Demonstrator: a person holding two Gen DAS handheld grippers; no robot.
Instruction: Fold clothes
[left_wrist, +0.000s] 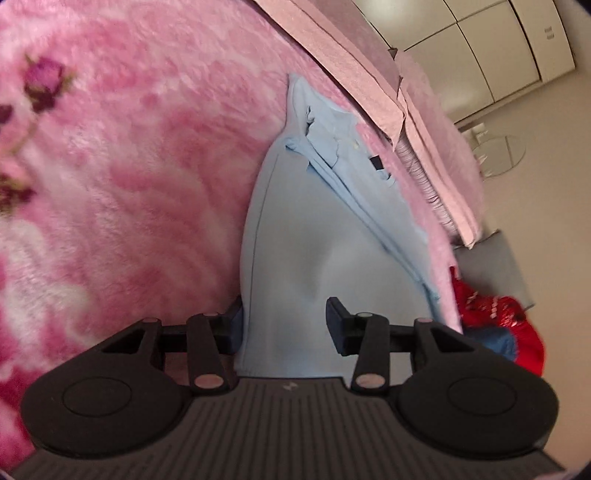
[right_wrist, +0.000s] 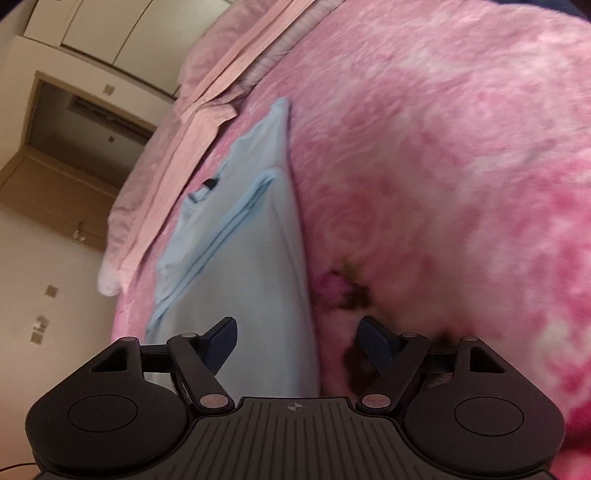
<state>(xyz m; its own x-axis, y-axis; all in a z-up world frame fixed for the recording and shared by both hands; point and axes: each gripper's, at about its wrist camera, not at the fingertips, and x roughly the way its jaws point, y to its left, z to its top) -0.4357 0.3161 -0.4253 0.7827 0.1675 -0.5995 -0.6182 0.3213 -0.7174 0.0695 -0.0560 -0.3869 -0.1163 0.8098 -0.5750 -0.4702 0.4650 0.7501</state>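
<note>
Pink fleece blanket (left_wrist: 129, 192) covers the bed, and on it lies the light blue shirt (left_wrist: 295, 236), partly folded lengthwise, collar at the far end. Nearest the left view, the left gripper (left_wrist: 284, 323) stands partly open astride the shirt's hem edge, pads not pressing; the right gripper (right_wrist: 297, 338) stands wide open astride the opposite edge, empty. Only the left view shows red clothing (left_wrist: 506, 325) beyond the bed; only the right shows a doorway (right_wrist: 81, 122).
</note>
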